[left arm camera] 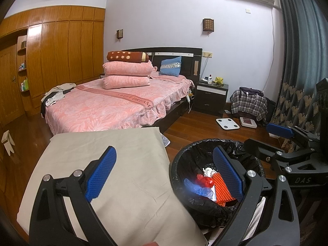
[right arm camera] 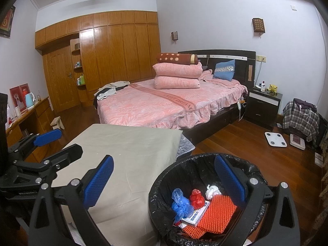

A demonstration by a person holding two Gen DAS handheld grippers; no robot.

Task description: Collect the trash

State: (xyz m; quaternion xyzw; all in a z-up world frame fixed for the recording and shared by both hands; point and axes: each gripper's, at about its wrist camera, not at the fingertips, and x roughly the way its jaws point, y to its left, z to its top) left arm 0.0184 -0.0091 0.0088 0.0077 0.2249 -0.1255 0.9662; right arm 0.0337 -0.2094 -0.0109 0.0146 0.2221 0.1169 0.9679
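Observation:
A round bin with a black liner (left arm camera: 174, 170) (right arm camera: 155, 186) stands on the floor beside a table under a beige cloth (left arm camera: 112, 153) (right arm camera: 127, 147). Inside lie a blue bag (right arm camera: 181, 203), a red bag (right arm camera: 196, 198), a white wad (right arm camera: 212, 191), an orange ribbed mat (right arm camera: 217, 211) and a small white box (right arm camera: 196, 213). My left gripper (left arm camera: 164, 149) is open and holds nothing, one blue pad over the cloth and the other over the bin. My right gripper (right arm camera: 164, 157) is open the same way, also holding nothing. Each gripper appears at the edge of the other's view, right (left arm camera: 257, 134) and left (right arm camera: 70, 140).
A pink bed (right arm camera: 164, 106) with stacked pillows fills the room's middle. A dark nightstand (right arm camera: 263, 106), a white scale (right arm camera: 275, 139) and a chair draped in plaid (right arm camera: 300, 116) stand at the right. A wooden wardrobe (right arm camera: 114, 51), a desk (right arm camera: 30, 114) and a small stool (right arm camera: 57, 123) lie at the left.

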